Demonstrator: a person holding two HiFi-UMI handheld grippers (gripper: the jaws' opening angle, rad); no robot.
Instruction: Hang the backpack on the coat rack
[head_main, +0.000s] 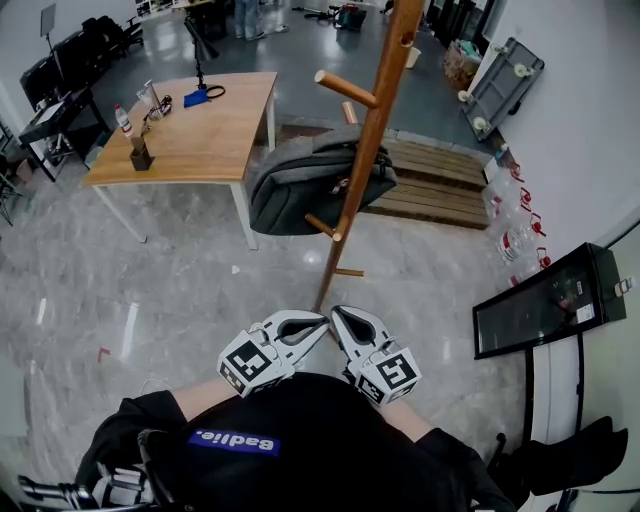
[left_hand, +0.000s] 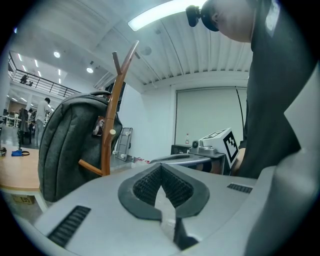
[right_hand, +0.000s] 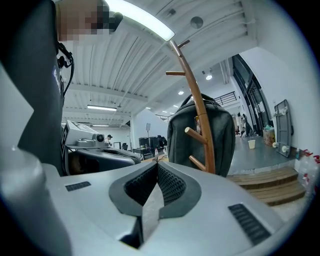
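Close to the person's body, the left gripper (head_main: 318, 322) and right gripper (head_main: 340, 312) sit side by side with tips almost meeting; only the head view shows this. Each gripper view shows its own ribbed pads (left_hand: 172, 186) pressed together, pinched closed with nothing between them. Beyond stands the coat rack (head_main: 365, 150), with the grey backpack (head_main: 300, 180) hanging against the far side of its pole. The gripper views show the backpack upright; the head view alone shows the wooden table (head_main: 225, 140) just beside it.
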